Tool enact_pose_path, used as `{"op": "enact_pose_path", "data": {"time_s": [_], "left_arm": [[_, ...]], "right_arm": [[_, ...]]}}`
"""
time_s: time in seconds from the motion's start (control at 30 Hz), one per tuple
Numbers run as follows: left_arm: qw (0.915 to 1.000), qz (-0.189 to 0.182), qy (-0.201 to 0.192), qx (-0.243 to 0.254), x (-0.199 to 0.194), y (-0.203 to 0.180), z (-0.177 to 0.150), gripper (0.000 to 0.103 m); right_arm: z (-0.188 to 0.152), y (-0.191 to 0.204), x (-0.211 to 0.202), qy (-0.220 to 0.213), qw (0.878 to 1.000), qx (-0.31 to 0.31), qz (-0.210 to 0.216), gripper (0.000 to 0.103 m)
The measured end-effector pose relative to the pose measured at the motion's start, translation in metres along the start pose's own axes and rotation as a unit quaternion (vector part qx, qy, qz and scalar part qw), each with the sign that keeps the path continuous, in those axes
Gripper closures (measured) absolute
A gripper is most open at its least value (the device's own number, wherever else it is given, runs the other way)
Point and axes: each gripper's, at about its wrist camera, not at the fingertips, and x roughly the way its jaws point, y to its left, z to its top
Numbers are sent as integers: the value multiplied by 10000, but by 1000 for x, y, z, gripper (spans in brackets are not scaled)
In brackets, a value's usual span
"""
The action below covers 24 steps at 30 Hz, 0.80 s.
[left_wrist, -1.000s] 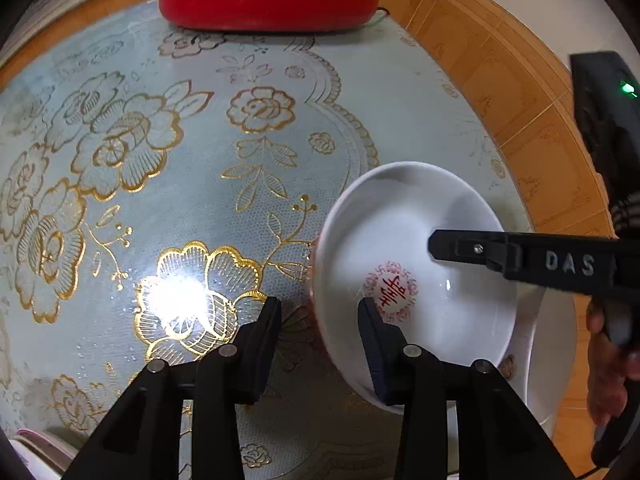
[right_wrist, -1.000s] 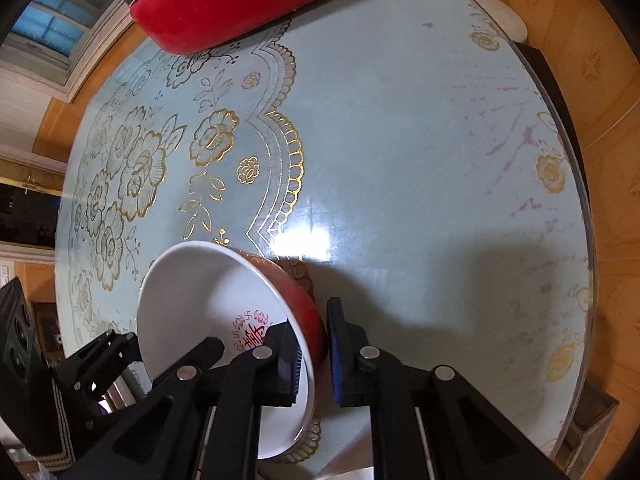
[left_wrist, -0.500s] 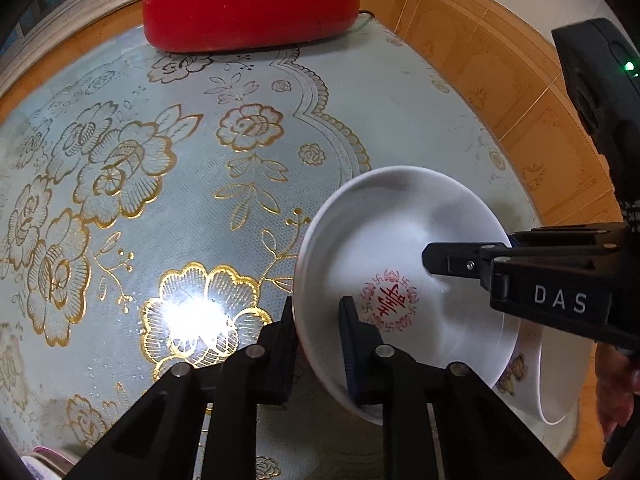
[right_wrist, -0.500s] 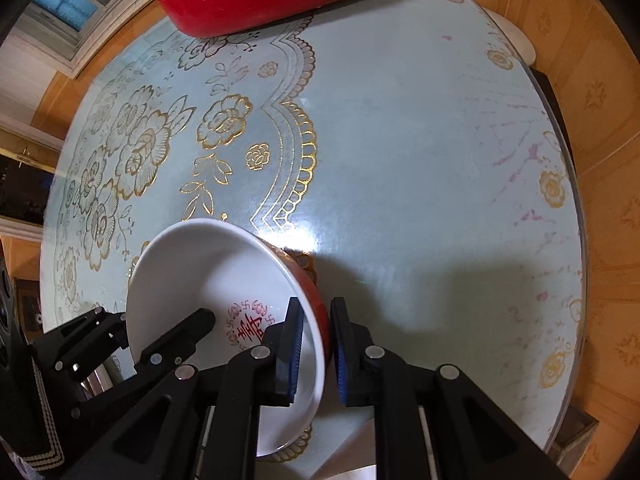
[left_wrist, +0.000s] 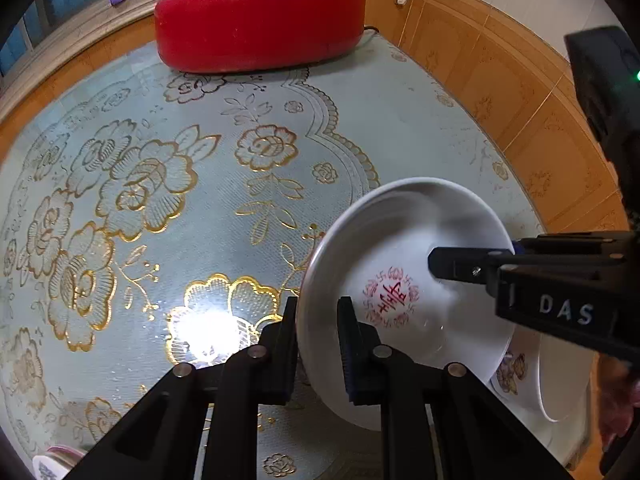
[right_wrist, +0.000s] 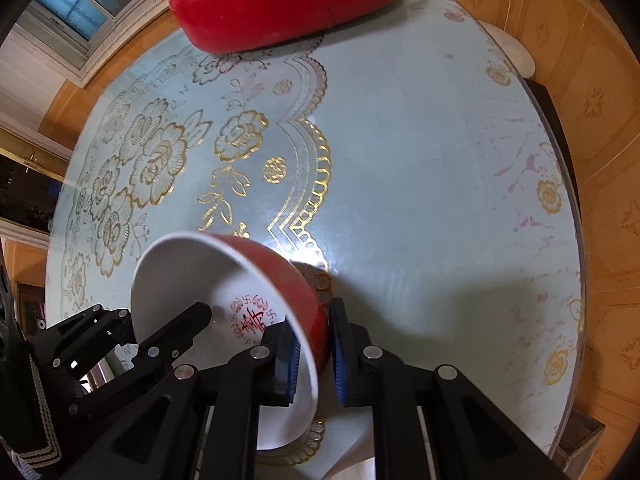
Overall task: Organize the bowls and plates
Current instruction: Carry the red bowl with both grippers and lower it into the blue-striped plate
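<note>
- Glossy bowl [left_wrist: 404, 280], white inside with a red printed emblem, red outside, tilted above the table [right_wrist: 400, 160] near its front edge.
- Left gripper [left_wrist: 316, 344] clamped on the bowl's left rim, one pad [left_wrist: 352, 352] inside, one outside.
- Right gripper [right_wrist: 312, 354] pinching the opposite rim, ribbed blue pads on either wall.
- Round table under smooth glass, pale cloth with gilt embossed flowers.
- Rounded red cooker [left_wrist: 260, 24], dark-lidded, at the far edge.
- Flowered white dish [left_wrist: 532, 376] just behind the bowl.

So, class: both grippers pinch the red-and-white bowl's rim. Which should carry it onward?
Right gripper: it clamps the red-and-white ceramic bowl wall squarely; the left gripper only just closed on it.
</note>
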Motion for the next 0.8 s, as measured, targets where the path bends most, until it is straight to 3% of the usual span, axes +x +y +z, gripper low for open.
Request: {"op": "enact_pose_path", "data": {"time_s": [0.17,0.37,0.67,0.8], "left_arm": [[10000,-42,-45,-79,-2,4,-2,85],[9999,-56,-111,-41,-6,3,-2,85],[10000,41,-1,-7,6,4,-2,86],[9996,-144,92,-246,12,12,-2,88]], "right_arm": [[-2,5,-9,-71,9999,-113,-67,90],[-4,-6,-4,20,9987,390,325,90],[-2,-4,2,50,9980,528,345,90],[0,-9,8,112,9971,620,420,90]]}}
